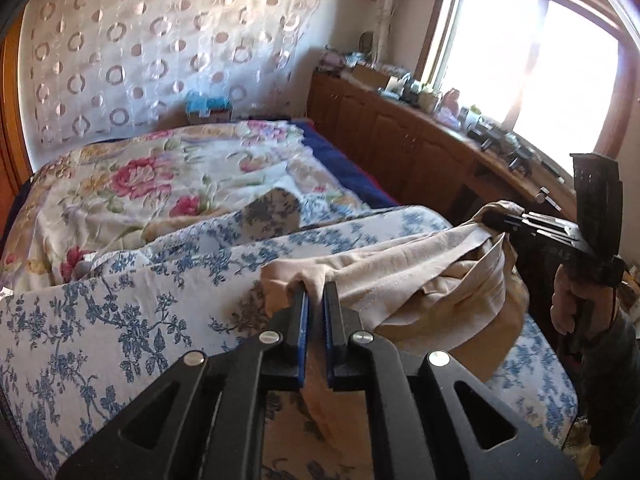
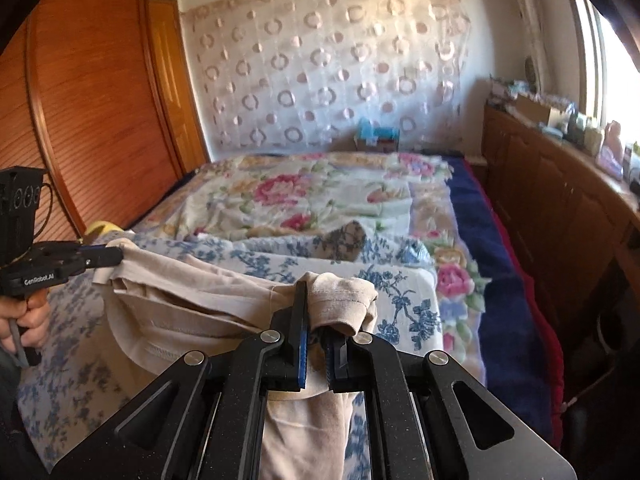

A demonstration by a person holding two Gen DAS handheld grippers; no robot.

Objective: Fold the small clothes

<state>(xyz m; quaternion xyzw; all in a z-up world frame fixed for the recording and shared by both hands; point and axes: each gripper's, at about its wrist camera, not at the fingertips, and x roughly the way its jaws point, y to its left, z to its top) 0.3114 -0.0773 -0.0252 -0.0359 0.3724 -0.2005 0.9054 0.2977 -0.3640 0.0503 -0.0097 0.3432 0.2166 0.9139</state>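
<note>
Your left hand-held gripper [image 1: 314, 294] is clamped on one bunched edge of the single beige garment [image 1: 400, 284], which hangs slack ahead of it, lifted over the bed [image 1: 100, 320] with its blue-flowered sheet. Your right hand-held gripper [image 2: 316, 312] pinches the opposite edge. One garment, two grippers. It looks light, thin and floppy, likely to sag and slip, so take it at the hemmed edges near the corners

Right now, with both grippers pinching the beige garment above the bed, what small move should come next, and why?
Probably lower it flat onto the blue-flowered sheet. The left gripper and right gripper each clamp a bunched edge of the beige garment, which sags between them, unfolded.
</note>
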